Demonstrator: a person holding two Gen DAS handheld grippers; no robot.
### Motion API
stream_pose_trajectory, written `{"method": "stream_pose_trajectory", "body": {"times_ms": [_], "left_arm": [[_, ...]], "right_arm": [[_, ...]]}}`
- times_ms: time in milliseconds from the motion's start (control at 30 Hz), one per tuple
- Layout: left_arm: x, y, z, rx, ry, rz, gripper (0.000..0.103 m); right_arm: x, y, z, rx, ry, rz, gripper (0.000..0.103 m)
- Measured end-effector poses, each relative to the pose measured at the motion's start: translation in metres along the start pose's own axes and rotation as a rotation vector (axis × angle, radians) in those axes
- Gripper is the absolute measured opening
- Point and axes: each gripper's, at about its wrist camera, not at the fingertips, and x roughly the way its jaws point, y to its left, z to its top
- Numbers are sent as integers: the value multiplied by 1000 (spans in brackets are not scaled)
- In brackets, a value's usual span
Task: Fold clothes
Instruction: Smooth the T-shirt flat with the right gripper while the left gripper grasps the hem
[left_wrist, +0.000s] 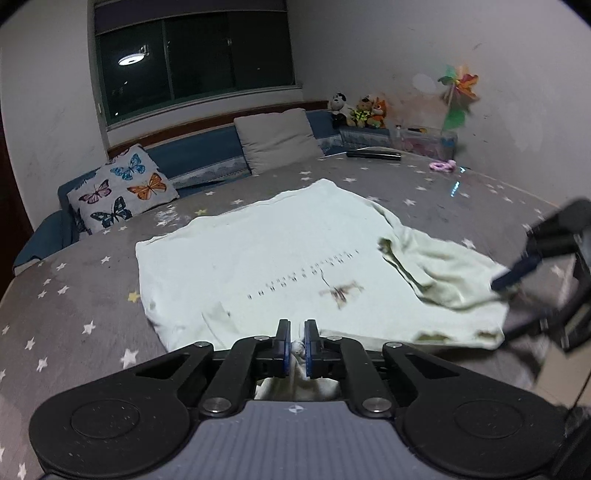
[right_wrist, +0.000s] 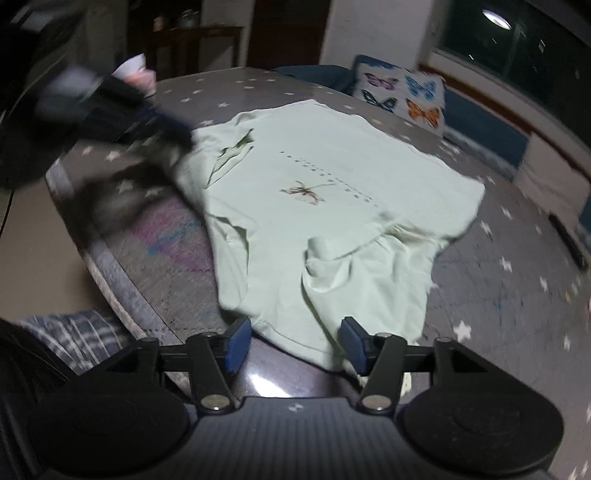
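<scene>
Dim indoor lighting; round ceiling lamp (left_wrist: 131, 59) reflected in dark night window (left_wrist: 192, 59). Strong fisheye bending, black corners. Motion blur smeared right-wrist view; glare spot on dark glossy board (right_wrist: 264, 382).

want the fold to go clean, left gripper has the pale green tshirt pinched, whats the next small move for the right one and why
Probably close the right gripper on the pale green cotton t-shirt: its jaws stand open astride the near edge, while the left gripper already pinches fabric.

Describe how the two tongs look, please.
Both the left tongs and the right tongs have black linkage arms with silver rivets, blue pads on the fingertips, round black side discs and a grey ribbed body bearing a small round mark.
</scene>
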Motion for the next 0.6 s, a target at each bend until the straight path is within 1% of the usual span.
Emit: {"method": "stream_pose_trajectory", "body": {"times_ms": [233,333,400,433,467,533,567,600], "left_arm": [[26,8,11,-1,38,-10,7],[35,14,13,-23,62,-7,7],[41,20,15,-45,76,-12,7],[44,22,15,-52,83,-13,7],[46,23,15,-58,89,-14,3],[49,27,13,-77,100,-23,3],[48,28,12,-86,105,-32,3],[47,29,10,-95,109,-37,3]], "right_arm": [[7,-4,0,-16,0,0,56],[4,-4,0,-18,-8,26,57],[5,-2,1,-39,-10,15,58],[6,-3,1,-33,-11,14,58],[8,-5,1,-22,-13,17,58],[10,-10,1,2,-13,9,55],[12,-12,2,13,-14,3,52],[13,-15,3,27,-14,2,39]]}}
